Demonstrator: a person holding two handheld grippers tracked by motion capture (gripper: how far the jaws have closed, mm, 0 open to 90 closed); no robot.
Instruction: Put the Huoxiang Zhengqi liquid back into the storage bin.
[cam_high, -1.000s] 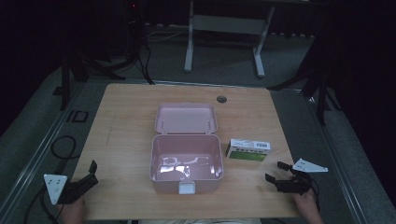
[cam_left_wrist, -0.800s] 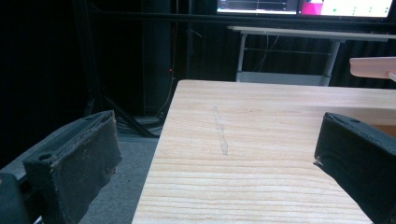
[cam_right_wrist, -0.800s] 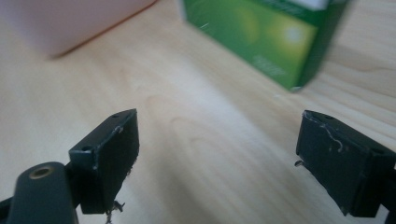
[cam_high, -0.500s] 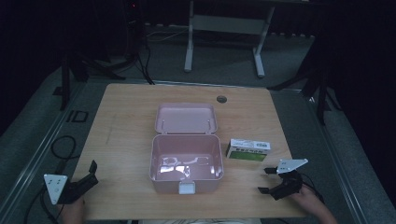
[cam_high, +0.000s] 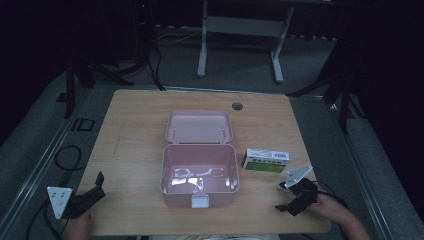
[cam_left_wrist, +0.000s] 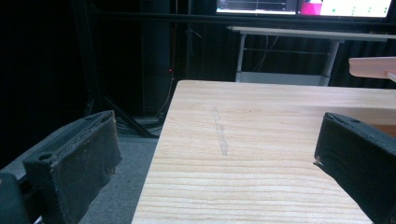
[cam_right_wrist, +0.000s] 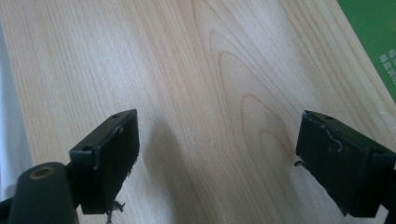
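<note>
Jaws both wide apart, empty | right gripper (cam_high: 289, 198) near green box (cam_high: 266, 160), apart

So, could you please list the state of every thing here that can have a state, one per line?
Pink box: open, lid tilted back, nothing inside that I can make out.
Green and white carton: closed, lying flat on the table, right of the box, apart from it.
Left tool: open, holding nothing, at the table's near left corner.
Right tool: open, holding nothing, low over the table near the carton.
</note>
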